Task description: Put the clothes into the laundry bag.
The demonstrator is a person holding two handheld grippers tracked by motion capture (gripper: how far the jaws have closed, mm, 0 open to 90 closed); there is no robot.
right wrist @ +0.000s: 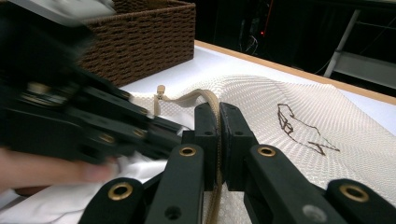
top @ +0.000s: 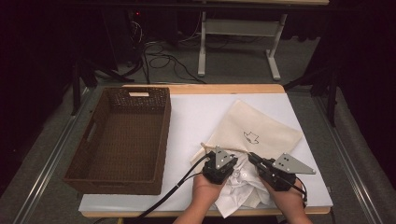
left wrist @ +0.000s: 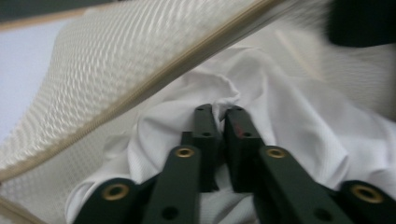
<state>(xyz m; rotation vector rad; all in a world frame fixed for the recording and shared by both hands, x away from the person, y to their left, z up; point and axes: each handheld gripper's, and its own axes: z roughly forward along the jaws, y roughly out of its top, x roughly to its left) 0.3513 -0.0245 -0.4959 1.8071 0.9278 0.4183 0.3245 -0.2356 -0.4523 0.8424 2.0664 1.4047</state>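
Gripping the zipper edge of the cream mesh bag (right wrist: 289,126), the right hand-held gripper (right wrist: 218,112) has its jaws closed tight on the tan zipper tape (right wrist: 205,96), which runs up between the pads in the right gripper view. In the high view that right hand-held gripper (top: 252,157) sits at about 5 o'clock on the worktop (top: 196,116), near the front edge, with its grey plate pointing toward 3 o'clock.

Just beside it, toward 9 o'clock, the left hand-held gripper (top: 229,169) points into the bag's mouth. In the left gripper view its jaws stand close together on a raised fold of the white cloth (left wrist: 289,107), pinching a small peak of fabric between the pads (left wrist: 205,122). The cloth bunches around the left hand-held gripper (left wrist: 219,112), and the lifted mesh edge with its zipper arches over it from 8 o'clock to 1 o'clock.

The white cloth (top: 238,191) lies crumpled between the two hands in the high view, partly under the bag's opened edge and partly spilling toward the front edge of the worktop at 6 o'clock. The mesh bag (top: 261,130) spreads out flat toward 1 o'clock, with a small dark line drawing (top: 251,136) on its face.

A brown woven basket (top: 161,135) stands at 9 o'clock on the worktop, well apart from the bag.
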